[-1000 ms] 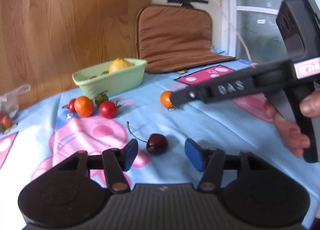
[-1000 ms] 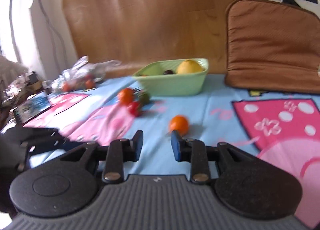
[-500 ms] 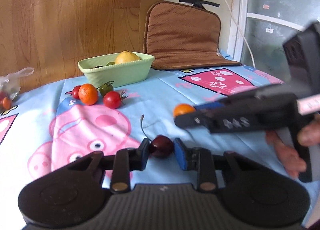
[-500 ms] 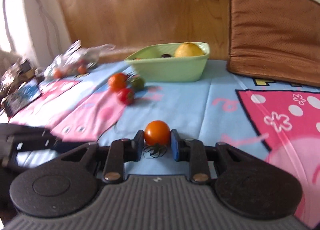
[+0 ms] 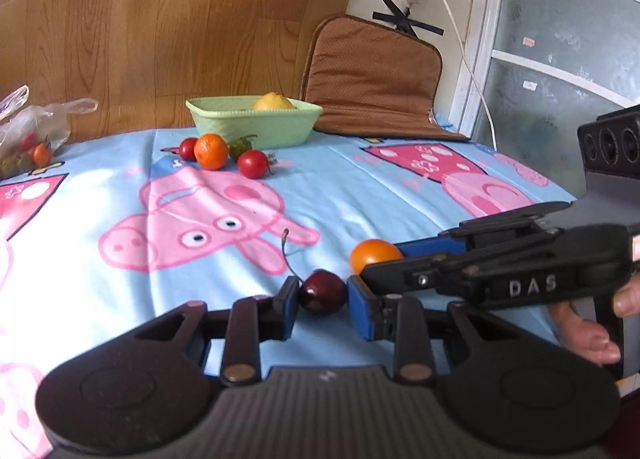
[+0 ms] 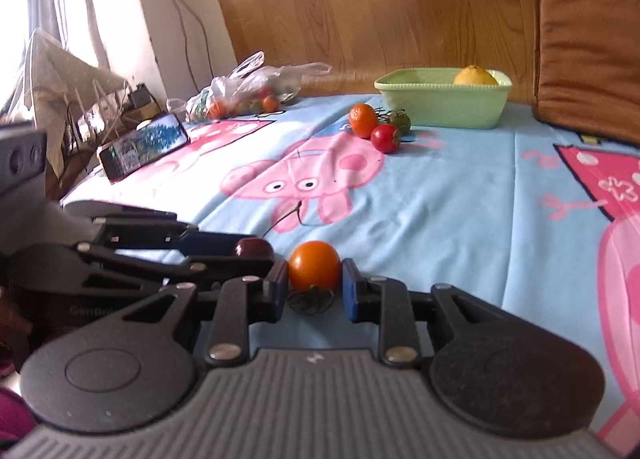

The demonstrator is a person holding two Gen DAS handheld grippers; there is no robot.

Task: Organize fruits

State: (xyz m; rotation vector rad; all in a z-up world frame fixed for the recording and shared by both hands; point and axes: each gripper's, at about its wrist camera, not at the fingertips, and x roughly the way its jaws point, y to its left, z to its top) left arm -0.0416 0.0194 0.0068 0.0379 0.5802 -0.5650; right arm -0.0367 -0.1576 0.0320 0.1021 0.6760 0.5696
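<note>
**Two fruits gripped, five items still loose by the tray**

Two grippers sit side by side low over the cartoon-pig tablecloth [image 5: 360, 187].

- Left gripper [image 5: 323, 296]: blue pads closed on a dark red cherry [image 5: 322, 296], its stem curving up and away.
- Right gripper [image 6: 315, 286]: pads pressed on either side of an orange tomato [image 6: 314, 270], its dried green calyx hanging beneath. In the left wrist view this tool enters from the right, held by a hand [image 5: 588, 335], with the tomato at its tip just beside the cherry.
- Green tray [image 5: 256, 127]: stands at the far edge of the table and holds a yellow lemon [image 5: 273, 102].
- Loose fruit just in front of the tray: one mandarin [image 5: 211, 151], one red tomato [image 5: 253, 164], a second smaller red tomato [image 5: 186, 148] to the mandarin's left, and one greenish tomato [image 5: 239, 146] behind.
- Plastic bag [image 6: 244, 95]: at the table's far left, with small red and orange fruits inside.
- Phone [image 6: 144, 145]: propped near the left edge, screen lit.
- Brown cushion [image 5: 372, 79]: leaning against the wall to the right of the tray.
</note>
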